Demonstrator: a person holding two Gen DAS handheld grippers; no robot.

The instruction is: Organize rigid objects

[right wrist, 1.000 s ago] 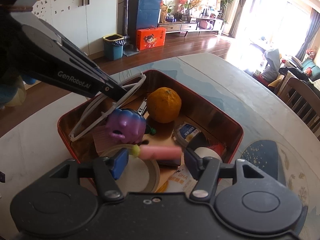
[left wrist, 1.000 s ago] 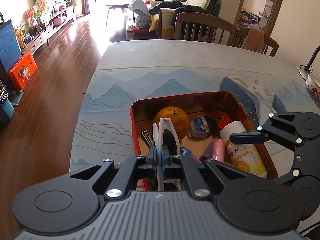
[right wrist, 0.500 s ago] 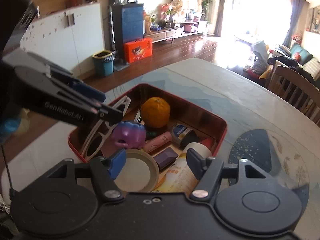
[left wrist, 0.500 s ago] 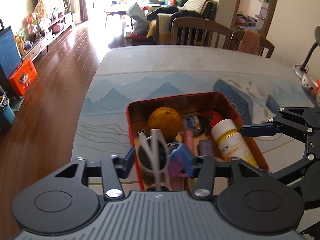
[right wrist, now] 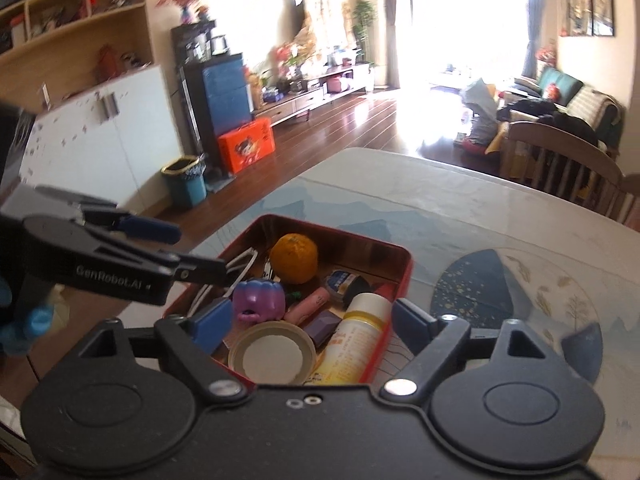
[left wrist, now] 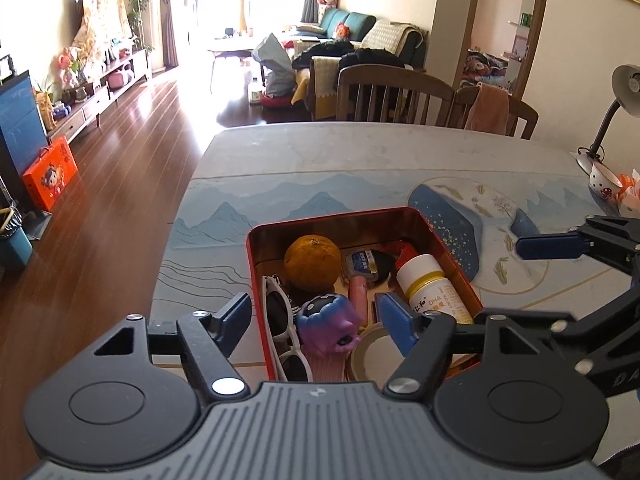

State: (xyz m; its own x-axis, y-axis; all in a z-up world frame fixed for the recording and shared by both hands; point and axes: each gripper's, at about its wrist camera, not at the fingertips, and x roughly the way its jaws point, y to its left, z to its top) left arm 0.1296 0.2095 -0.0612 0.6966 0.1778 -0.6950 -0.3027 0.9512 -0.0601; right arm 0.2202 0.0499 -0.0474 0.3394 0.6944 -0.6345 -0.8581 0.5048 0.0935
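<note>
Both tools [left wrist: 316, 326] [right wrist: 310, 326] (jaws opening, empty) tilt over the tin [left wrist: 444, 240].

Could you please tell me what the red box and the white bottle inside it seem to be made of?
Box: probably painted tin; its inner walls show a coppery metallic sheen.
Bottle: likely matte plastic, opaque white with a printed yellow label.

left gripper [left wrist: 316, 320]: black housing, blue pads, silver screws | right gripper [right wrist: 312, 320]: same, lettering possibly "GenRobot.AI" seen
</note>
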